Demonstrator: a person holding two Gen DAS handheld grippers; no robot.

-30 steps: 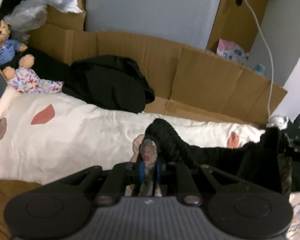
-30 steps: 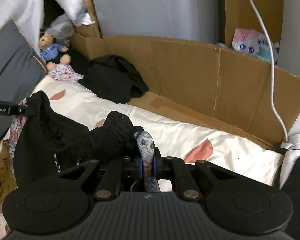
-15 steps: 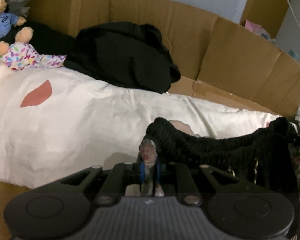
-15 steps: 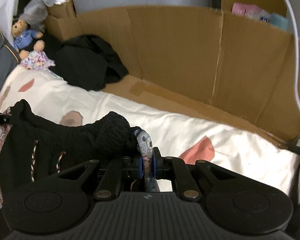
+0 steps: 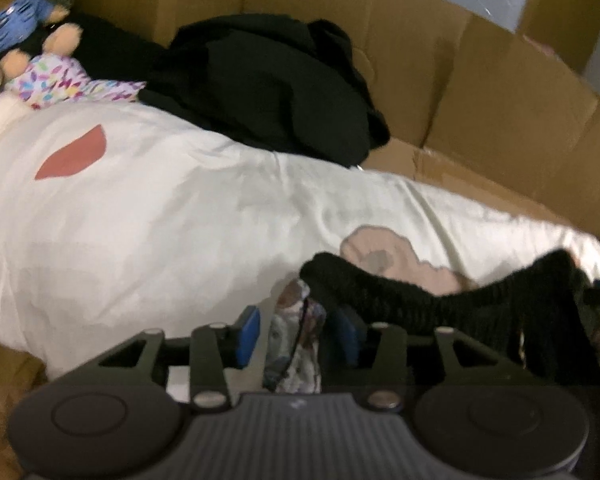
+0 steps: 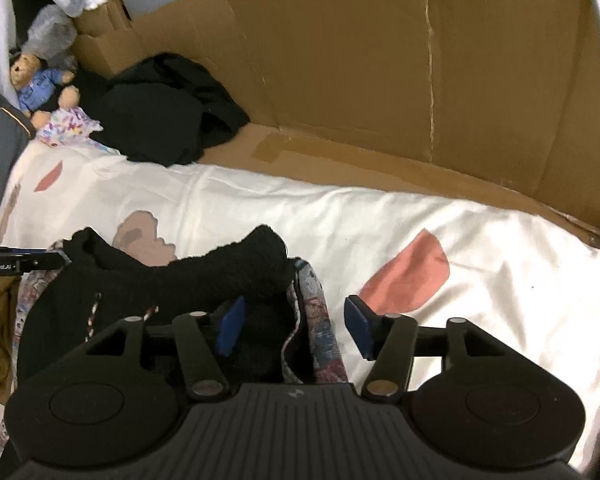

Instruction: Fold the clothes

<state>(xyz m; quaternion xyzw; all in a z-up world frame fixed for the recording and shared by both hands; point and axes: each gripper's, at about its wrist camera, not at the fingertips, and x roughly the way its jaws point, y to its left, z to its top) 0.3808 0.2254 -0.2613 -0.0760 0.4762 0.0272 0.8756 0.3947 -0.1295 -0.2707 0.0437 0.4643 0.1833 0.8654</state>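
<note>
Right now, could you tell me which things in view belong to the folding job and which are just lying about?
In the job:
- black knitted garment with patterned lining
- left tool, jaws open around its edge
- right tool, jaws open
- white printed bedsheet

Lying about:
- teddy bear in blue shirt
- heap of black clothes
- brown cardboard wall

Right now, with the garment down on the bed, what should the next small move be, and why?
Probably draw both grippers back off the black garment. The left gripper and right gripper have just been opening; their blue pads stand clear of the patterned corners between them, and the garment already rests on the white duvet.
</note>
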